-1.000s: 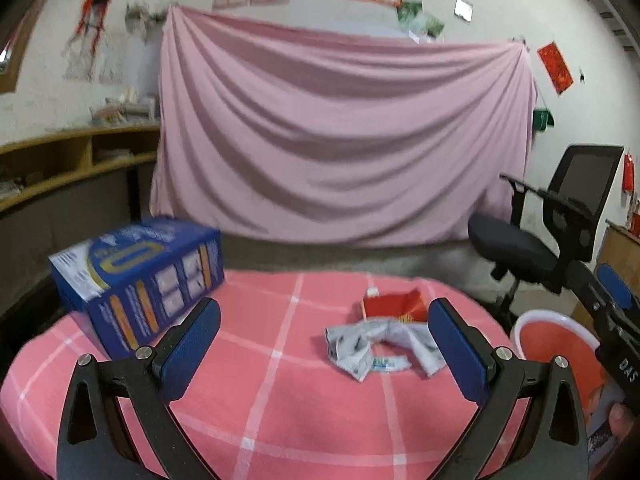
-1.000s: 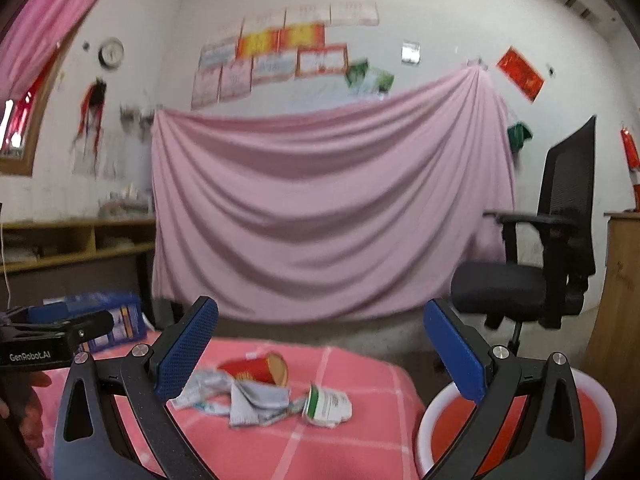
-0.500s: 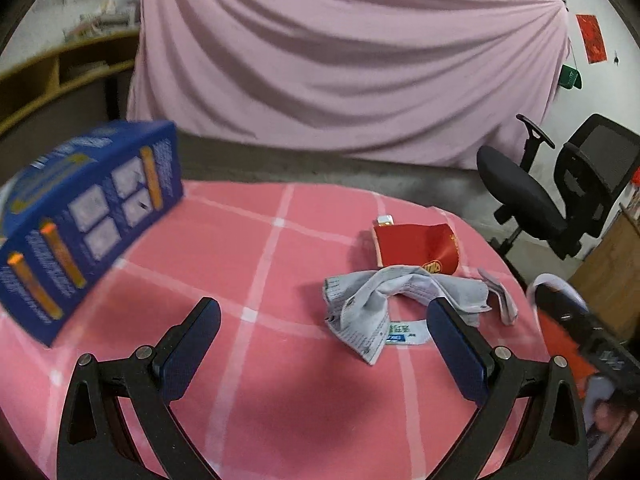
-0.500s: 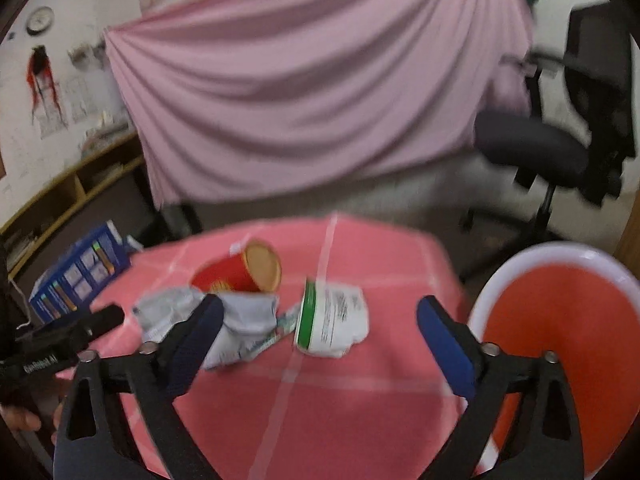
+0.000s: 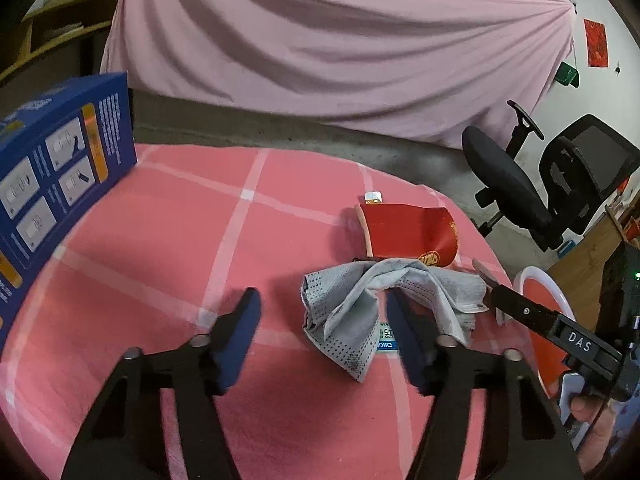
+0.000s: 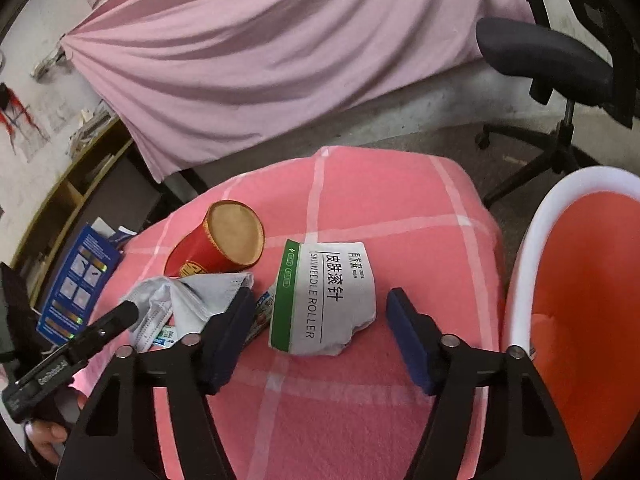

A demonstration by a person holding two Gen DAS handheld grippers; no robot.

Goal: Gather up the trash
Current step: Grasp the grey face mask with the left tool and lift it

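On the pink checked table (image 5: 168, 240) lies a heap of trash. A crumpled grey face mask (image 5: 360, 304) lies in front of a red paper cup (image 5: 404, 232) on its side. My left gripper (image 5: 322, 320) is open, its jaws around the mask's left part. In the right wrist view a crushed white box with a green edge (image 6: 324, 300) lies between the open jaws of my right gripper (image 6: 318, 320). The red cup (image 6: 220, 248) and the mask (image 6: 180, 300) lie to its left. A small printed wrapper (image 5: 386, 340) lies under the mask.
An orange bin with a white rim (image 6: 580, 300) stands right of the table, also visible in the left wrist view (image 5: 544, 320). A blue carton (image 5: 52, 160) stands at the table's left. A black office chair (image 5: 540, 184) is beyond, with a pink curtain (image 5: 320, 40) behind.
Both grippers have tilted down and moved in close over the trash. Both jaws have narrowed but stay open. The left now straddles the mask, the right the white box.
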